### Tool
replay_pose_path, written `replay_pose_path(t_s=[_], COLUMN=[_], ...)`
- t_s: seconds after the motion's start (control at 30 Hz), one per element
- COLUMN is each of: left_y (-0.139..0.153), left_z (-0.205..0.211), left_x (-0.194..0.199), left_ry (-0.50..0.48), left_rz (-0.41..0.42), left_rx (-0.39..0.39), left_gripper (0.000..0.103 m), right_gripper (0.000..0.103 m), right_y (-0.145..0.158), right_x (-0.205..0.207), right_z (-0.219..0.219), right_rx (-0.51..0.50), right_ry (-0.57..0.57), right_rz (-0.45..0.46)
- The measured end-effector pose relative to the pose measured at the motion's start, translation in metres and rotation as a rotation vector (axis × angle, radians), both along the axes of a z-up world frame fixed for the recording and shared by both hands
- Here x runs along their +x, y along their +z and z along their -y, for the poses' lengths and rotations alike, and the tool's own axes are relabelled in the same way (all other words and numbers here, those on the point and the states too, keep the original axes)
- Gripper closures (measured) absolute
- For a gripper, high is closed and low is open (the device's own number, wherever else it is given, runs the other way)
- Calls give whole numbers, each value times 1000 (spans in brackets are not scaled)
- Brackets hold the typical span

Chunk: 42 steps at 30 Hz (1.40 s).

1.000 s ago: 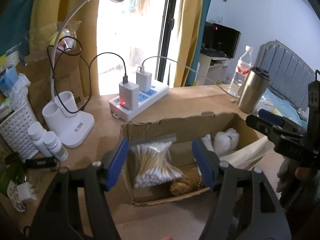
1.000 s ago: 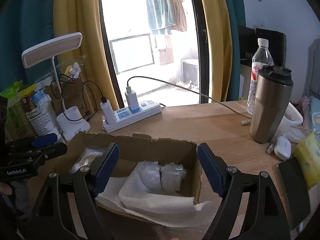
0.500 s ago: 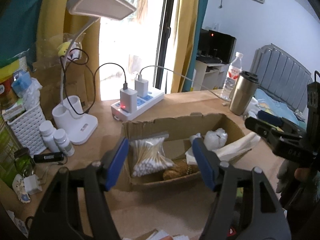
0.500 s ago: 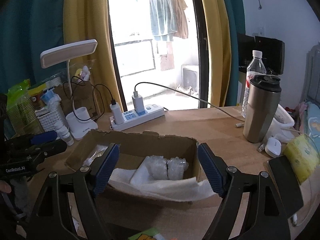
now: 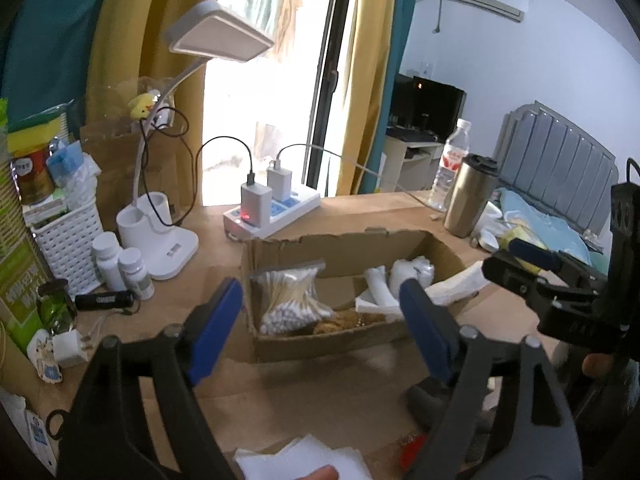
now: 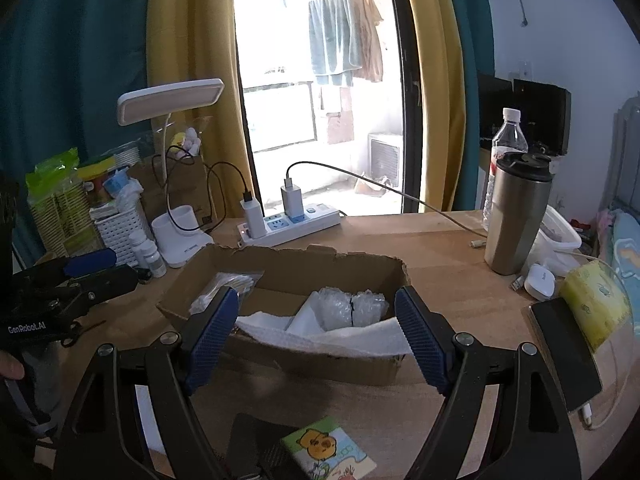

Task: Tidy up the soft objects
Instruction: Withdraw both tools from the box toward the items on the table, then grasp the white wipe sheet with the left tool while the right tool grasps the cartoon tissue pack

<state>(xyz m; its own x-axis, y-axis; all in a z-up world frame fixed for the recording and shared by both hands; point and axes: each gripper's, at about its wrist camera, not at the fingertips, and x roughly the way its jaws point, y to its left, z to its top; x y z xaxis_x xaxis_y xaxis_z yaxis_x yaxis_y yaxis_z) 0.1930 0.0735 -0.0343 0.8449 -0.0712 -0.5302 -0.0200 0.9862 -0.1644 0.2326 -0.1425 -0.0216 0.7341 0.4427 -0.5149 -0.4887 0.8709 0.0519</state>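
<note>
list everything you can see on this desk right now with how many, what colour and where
cardboard box: one, brown, desk centre, open
cotton swabs bag: one, clear, box's left end
bubble-wrap bundles: two, clear-white, box's right half
paper towel: one, white, draped over box's near rim
power strip: one, white, behind box, two chargers plugged in
desk lamp: one, white, back left
pill bottles: two, white, beside lamp base
basket: one, white, far left
tumbler: one, steel, black lid, right
water bottle: one, clear, behind tumbler
tissue pack: one, cartoon print, near edge
phone: one, black, right edge
left gripper: blue pads, open, empty
right gripper: blue pads, open, empty
</note>
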Motion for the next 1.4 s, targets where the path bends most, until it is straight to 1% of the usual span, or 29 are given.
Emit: replay_pose_path(t_s=[0.33,0.63,1.13,1.4], left_y=[-1,-7,-25,-38], left_z=[5,7,18,26], left_x=[-19,-34,-52,-54], left_ry=[-1,5,13,15], left_rz=[7,5,-24,-50], left_rx=[-4,-16,-20,-30], left_gripper=[20,20,20,20], right_gripper=[20,19,19,19], right_y=[-1,-9,-30,-45], right_x=[-18,-32,-48,-52], right_z=[6,14,25,28], right_rx=[-2,-9,-13,-27], right_ry=[-6,-11,-8,9], right_rz=[3,-5,-42,-77])
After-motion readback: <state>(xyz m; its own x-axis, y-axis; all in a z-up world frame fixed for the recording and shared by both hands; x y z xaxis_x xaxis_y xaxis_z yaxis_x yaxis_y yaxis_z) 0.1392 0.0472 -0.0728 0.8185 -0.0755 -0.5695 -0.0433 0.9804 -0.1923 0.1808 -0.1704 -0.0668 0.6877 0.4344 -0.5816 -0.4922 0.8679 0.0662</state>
